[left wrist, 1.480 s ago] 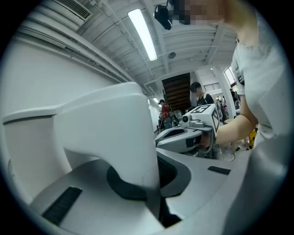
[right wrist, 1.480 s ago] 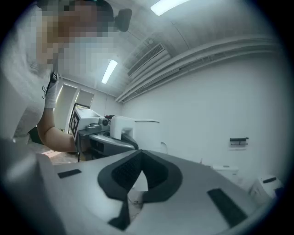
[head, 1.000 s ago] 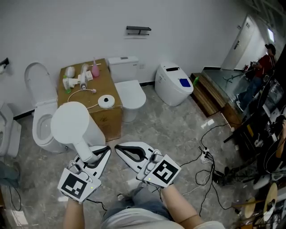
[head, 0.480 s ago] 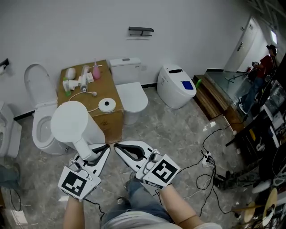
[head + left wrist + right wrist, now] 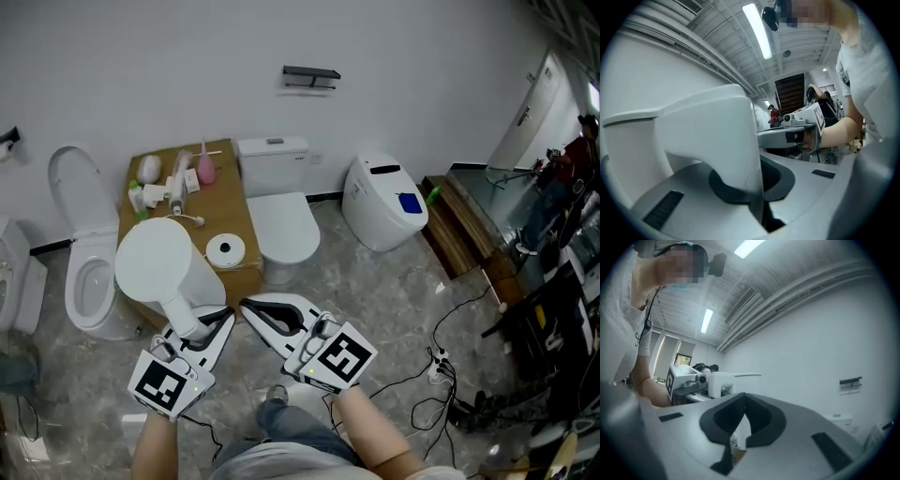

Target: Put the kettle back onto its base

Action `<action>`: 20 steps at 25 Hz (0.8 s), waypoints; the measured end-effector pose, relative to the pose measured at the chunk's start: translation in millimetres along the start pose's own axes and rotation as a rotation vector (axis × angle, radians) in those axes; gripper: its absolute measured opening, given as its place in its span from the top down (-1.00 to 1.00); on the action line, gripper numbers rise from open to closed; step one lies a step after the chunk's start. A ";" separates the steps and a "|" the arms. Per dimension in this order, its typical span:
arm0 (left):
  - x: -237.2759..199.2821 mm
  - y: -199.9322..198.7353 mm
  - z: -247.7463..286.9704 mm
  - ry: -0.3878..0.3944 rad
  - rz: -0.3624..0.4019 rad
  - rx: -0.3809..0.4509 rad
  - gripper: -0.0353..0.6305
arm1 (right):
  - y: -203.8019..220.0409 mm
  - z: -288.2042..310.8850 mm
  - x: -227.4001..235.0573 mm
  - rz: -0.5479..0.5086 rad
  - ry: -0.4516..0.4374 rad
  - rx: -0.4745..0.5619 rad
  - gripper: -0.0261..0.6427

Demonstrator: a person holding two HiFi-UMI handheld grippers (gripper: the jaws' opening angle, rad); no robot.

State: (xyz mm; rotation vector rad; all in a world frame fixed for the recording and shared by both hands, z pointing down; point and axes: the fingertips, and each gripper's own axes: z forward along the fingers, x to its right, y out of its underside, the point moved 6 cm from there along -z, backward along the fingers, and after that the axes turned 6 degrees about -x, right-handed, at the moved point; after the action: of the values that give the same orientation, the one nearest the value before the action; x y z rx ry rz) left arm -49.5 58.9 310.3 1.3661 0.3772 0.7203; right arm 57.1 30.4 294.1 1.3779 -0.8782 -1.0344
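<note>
A white kettle (image 5: pixel 157 266) hangs in the air, gripped by its handle (image 5: pixel 719 140) in my left gripper (image 5: pixel 208 328), which is shut on it. In the head view the kettle overlaps the near left part of a wooden box (image 5: pixel 240 184). The round white kettle base (image 5: pixel 225 249) lies on the box's near right corner, just right of the kettle, with a white cord running back from it. My right gripper (image 5: pixel 247 308) is shut with nothing in it, beside the left one and near the box's front edge. In the right gripper view, the kettle (image 5: pixel 729 380) shows beyond my right gripper (image 5: pixel 738 441).
Bottles and small toiletries (image 5: pixel 164 183) crowd the back of the box. A toilet (image 5: pixel 80 262) stands to its left, another toilet (image 5: pixel 281 220) to its right, and a third one (image 5: pixel 384 202) further right. Black cables (image 5: pixel 441 384) trail over the floor at right.
Both grippers and the kettle have come closer to the wooden box. The base now lies right beside the kettle in the head view. The grip on the handle is unchanged.
</note>
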 end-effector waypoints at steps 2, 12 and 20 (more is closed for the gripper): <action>-13.6 -1.8 18.7 -0.013 -0.003 0.005 0.87 | -0.8 7.1 23.2 -0.007 -0.017 0.002 0.90; -63.0 9.1 80.3 -0.049 -0.008 0.013 0.87 | 17.8 22.9 93.3 0.005 -0.027 -0.019 0.90; -101.5 36.3 121.7 0.006 0.006 -0.008 0.87 | 37.2 46.9 130.5 0.039 0.011 -0.063 0.90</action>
State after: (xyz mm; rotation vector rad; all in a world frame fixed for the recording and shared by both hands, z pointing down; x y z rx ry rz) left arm -55.7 -98.0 352.4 1.3583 0.3747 0.7306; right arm 58.7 -110.7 320.6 1.3077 -0.8539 -1.0161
